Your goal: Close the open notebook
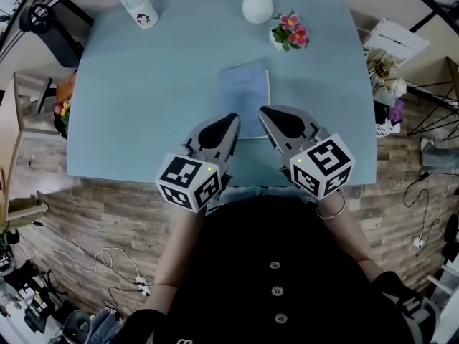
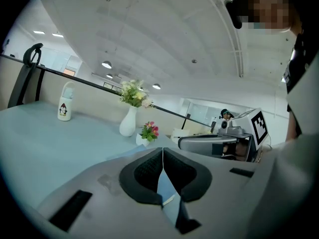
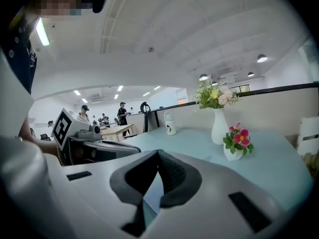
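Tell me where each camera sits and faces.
Head view: on the person's head, looking steeply down at the table, notebook, left gripper and right gripper; black shirt shows.
Left gripper view: on the left gripper, facing across the table toward the vase; its shut fingers show.
Right gripper view: likewise, from the right; shut fingers show.
Both gripper views share the vase.

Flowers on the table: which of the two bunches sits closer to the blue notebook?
The small white pot of pink flowers, just beyond the notebook's far right corner. The tall white vase stands farther back.
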